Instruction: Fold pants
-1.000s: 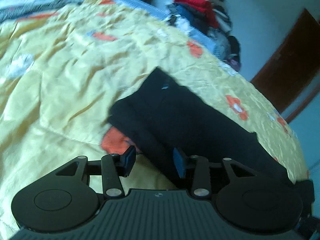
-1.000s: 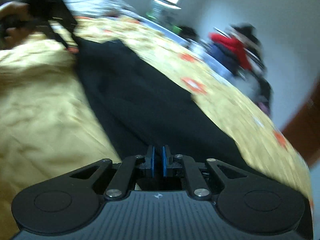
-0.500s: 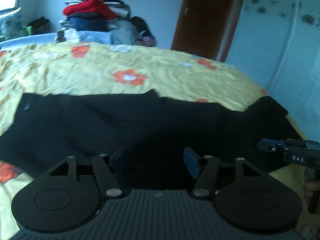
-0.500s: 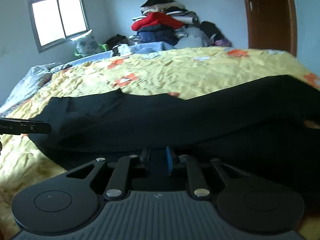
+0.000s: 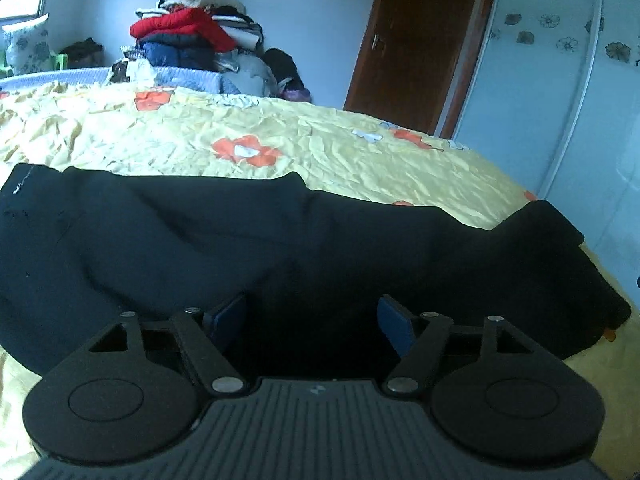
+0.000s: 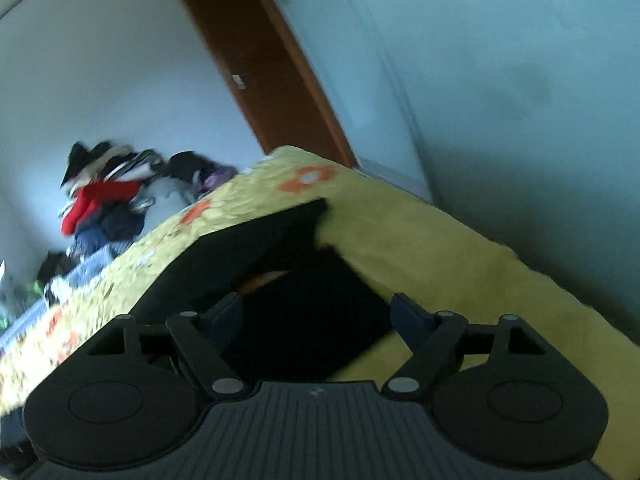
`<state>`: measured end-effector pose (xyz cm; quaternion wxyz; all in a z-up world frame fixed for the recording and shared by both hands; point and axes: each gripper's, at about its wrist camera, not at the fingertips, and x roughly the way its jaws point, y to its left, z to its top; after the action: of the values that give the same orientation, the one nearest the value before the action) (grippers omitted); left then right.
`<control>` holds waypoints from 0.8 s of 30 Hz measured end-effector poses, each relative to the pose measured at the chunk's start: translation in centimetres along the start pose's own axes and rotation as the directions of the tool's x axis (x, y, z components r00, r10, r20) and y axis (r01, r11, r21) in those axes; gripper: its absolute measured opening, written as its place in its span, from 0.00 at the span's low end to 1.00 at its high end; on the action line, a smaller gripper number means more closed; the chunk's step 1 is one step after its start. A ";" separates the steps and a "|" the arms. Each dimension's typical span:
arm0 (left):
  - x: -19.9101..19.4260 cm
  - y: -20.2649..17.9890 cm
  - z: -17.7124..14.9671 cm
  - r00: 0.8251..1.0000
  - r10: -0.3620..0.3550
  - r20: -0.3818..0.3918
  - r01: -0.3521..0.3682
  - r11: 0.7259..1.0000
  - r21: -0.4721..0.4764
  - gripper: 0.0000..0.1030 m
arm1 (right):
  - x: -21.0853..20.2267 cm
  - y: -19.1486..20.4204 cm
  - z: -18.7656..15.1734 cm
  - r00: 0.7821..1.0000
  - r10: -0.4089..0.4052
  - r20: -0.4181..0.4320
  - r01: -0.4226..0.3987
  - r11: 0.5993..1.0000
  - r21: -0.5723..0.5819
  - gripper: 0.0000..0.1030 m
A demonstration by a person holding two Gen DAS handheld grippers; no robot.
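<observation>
The black pants lie folded lengthwise across the yellow flowered bedspread, waistband at the left, leg ends at the right near the bed's edge. My left gripper is open and empty, just above the pants' near edge at mid-length. In the right wrist view the leg ends of the pants lie by the bed's corner. My right gripper is open and empty over them.
A pile of clothes stands beyond the far side of the bed. A brown door and a pale wardrobe are at the right. The bed's edge drops off close to the leg ends.
My right gripper has opened and swung toward the leg ends at the bed's corner. My left gripper has opened wider and stays over the pants' near edge.
</observation>
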<state>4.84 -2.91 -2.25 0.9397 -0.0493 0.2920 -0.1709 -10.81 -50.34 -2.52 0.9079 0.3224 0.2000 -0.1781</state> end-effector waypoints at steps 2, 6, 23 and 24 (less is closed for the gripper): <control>0.0 -0.3 -0.4 1.000 0.011 0.012 -0.011 1.000 0.026 0.74 | 0.6 -1.3 -0.2 0.999 -0.005 -0.043 0.008 0.997 0.070 0.79; 0.1 -0.7 -0.6 1.000 0.009 0.007 -0.009 0.999 0.048 0.84 | 2.0 -1.7 -0.5 0.998 0.014 -0.061 -0.007 0.993 0.114 0.79; 0.6 -0.5 -0.6 1.000 0.003 -0.017 -0.002 0.999 0.041 0.93 | 2.4 -2.0 2.2 0.993 -0.112 0.032 0.114 0.991 -0.072 0.06; 0.7 -0.6 -0.6 1.000 0.003 -0.019 -0.002 0.999 0.045 0.94 | 2.6 -2.0 2.1 0.991 -0.128 0.021 0.130 0.988 -0.084 0.07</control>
<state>4.83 -3.67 -3.03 0.9381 -0.0262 0.2970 -0.1765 -8.95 -53.73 -3.30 0.9090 0.2685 0.2206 -0.2304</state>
